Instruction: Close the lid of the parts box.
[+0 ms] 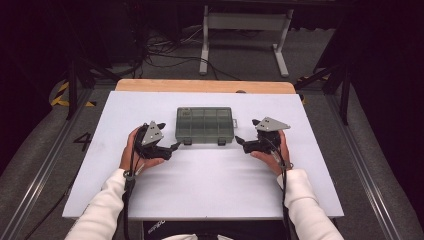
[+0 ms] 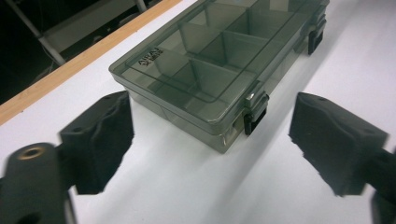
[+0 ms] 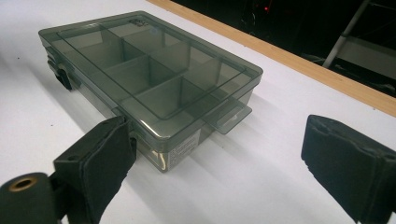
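Both your grippers, left [image 1: 175, 146] and right [image 1: 239, 141], gape wide, holding nothing. Move each straight to its black latch [image 2: 256, 114] on the smoky clear plastic box [image 1: 205, 123], at 6 o'clock on its front. Flip both up gently.

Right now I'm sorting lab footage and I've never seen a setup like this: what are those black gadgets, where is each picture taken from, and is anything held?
A person sits at a white table with a hand-held two-jaw tool in each hand: the left gripper and the right gripper. The high view looks down from above. The two gripper views come from cameras riding on each tool, looking along its black jaws. Between the tools lies a closed, smoky-clear compartment box with dark latches. Both grippers are open beside it, and nothing is held.
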Action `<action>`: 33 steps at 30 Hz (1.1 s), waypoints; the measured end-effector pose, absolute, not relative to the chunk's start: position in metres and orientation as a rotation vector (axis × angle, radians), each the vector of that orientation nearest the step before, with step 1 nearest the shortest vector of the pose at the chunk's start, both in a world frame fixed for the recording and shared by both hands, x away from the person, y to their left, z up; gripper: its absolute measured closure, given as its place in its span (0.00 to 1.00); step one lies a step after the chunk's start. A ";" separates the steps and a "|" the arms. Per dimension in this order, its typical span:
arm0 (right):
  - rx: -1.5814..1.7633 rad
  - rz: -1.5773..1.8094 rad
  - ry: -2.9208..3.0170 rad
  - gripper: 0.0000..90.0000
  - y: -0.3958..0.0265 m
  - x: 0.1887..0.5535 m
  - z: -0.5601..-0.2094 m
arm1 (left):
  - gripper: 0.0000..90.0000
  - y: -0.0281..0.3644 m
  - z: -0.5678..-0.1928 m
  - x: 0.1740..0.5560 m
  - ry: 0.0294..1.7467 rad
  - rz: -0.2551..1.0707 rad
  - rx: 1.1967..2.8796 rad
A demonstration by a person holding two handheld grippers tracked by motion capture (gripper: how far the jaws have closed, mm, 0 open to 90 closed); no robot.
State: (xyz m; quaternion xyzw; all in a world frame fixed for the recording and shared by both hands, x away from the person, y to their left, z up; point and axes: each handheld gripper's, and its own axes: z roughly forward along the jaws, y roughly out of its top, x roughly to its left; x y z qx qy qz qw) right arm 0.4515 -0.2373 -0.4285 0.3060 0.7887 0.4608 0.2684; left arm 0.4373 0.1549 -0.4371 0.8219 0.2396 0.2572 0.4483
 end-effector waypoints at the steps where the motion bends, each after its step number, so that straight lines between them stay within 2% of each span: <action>1: 0.827 1.246 2.126 0.08 -0.237 0.451 -0.429 | 0.11 0.155 -0.437 0.437 0.593 0.636 2.034; 9: 0.830 1.240 2.117 0.06 -0.237 0.450 -0.429 | 0.07 0.156 -0.437 0.436 0.563 0.596 2.021; 20: 0.789 1.213 2.066 0.11 -0.234 0.442 -0.421 | 0.06 0.156 -0.433 0.431 0.558 0.621 2.015; 33: 0.745 1.194 2.056 0.12 -0.236 0.434 -0.416 | 0.06 0.159 -0.431 0.422 0.549 0.631 2.019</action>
